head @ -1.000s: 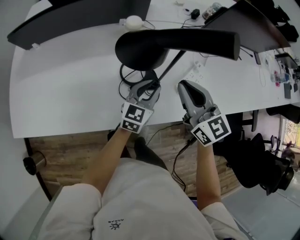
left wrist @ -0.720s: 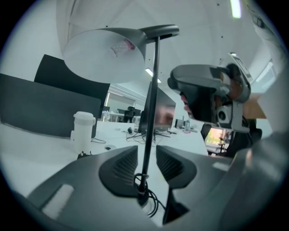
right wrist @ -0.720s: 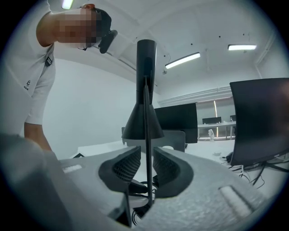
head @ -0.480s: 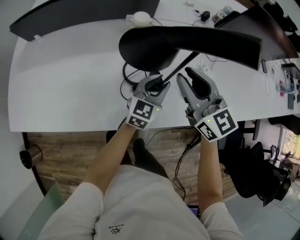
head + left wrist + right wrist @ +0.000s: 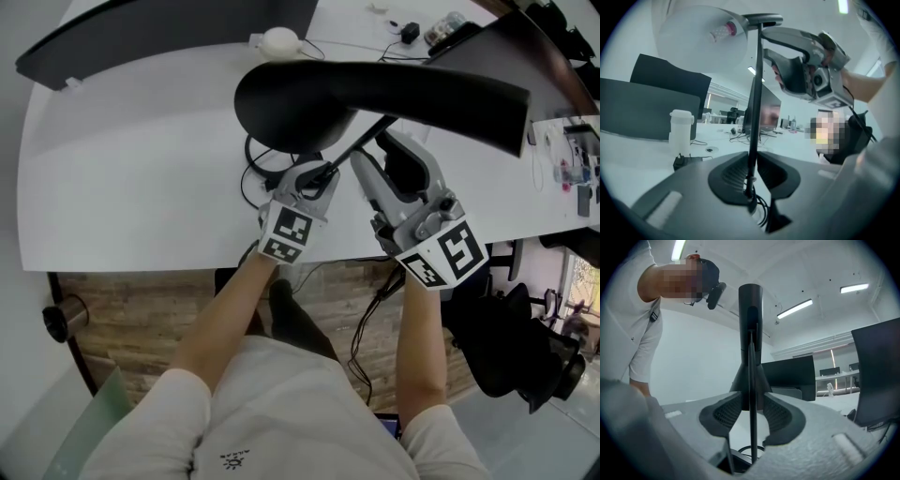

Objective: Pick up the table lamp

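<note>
One black table lamp (image 5: 375,89) stands on the white table (image 5: 141,169). The left hand-held gripper (image 5: 314,173) has just closed narrow onto its thin stem (image 5: 757,93). Higher up the stem, the right hand-held gripper (image 5: 389,159) has just opened wide, with the stem loose between its jaws.

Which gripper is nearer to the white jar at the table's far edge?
Left. The left gripper, fingers just closing on the lamp pole, is almost straight before the jar; the right gripper, just opening, stands farther right.

Black table lamp (image 5: 375,89) on a white table (image 5: 122,178). My left gripper (image 5: 314,173) and right gripper (image 5: 394,161) are grey, each bearing black-and-white square-marker patterns. Brown wood-plank floor (image 5: 122,309).
</note>
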`<act>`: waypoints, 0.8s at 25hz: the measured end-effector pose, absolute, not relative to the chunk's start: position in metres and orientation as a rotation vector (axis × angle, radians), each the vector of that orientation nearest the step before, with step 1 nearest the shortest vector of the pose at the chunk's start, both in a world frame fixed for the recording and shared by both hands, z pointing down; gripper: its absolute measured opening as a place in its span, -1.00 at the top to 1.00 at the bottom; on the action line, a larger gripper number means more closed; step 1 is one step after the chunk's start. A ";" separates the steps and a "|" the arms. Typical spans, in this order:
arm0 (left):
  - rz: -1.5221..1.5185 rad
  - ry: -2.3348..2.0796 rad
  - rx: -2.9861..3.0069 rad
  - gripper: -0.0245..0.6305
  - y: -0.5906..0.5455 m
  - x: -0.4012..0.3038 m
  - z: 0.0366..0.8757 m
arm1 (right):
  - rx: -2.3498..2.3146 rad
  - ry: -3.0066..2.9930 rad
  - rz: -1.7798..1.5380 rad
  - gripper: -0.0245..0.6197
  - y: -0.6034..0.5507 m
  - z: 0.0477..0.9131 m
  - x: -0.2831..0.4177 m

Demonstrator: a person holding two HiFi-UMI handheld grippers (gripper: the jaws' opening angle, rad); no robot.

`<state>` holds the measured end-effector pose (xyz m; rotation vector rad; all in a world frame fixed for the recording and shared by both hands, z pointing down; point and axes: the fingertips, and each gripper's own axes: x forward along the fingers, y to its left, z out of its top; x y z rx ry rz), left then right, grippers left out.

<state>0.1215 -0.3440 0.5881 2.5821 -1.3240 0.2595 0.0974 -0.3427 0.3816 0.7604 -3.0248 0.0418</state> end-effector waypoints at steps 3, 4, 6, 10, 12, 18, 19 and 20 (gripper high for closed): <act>0.266 -1.321 2.577 0.77 -0.345 0.123 0.592 | 0.710 -3.041 0.034 0.48 -0.342 0.376 0.090; 0.264 -1.320 2.575 0.77 -0.345 0.123 0.593 | 0.706 -3.045 0.032 0.48 -0.343 0.374 0.089; 0.255 -1.318 2.573 0.77 -0.346 0.123 0.594 | 0.704 -3.063 0.038 0.49 -0.346 0.368 0.087; 0.240 -1.299 2.576 0.77 -0.347 0.124 0.594 | 0.688 -3.103 0.052 0.50 -0.349 0.357 0.085; 0.238 -1.291 2.578 0.77 -0.347 0.124 0.594 | 0.688 -3.116 0.060 0.50 -0.351 0.352 0.086; 0.230 -1.282 2.585 0.77 -0.347 0.123 0.593 | 0.672 -3.125 0.035 0.54 -0.353 0.338 0.084; 0.229 -1.282 2.585 0.77 -0.348 0.123 0.594 | 0.672 -3.122 0.024 0.69 -0.353 0.337 0.084; 0.229 -1.281 2.585 0.77 -0.348 0.123 0.594 | 0.670 -3.118 0.015 0.76 -0.353 0.337 0.084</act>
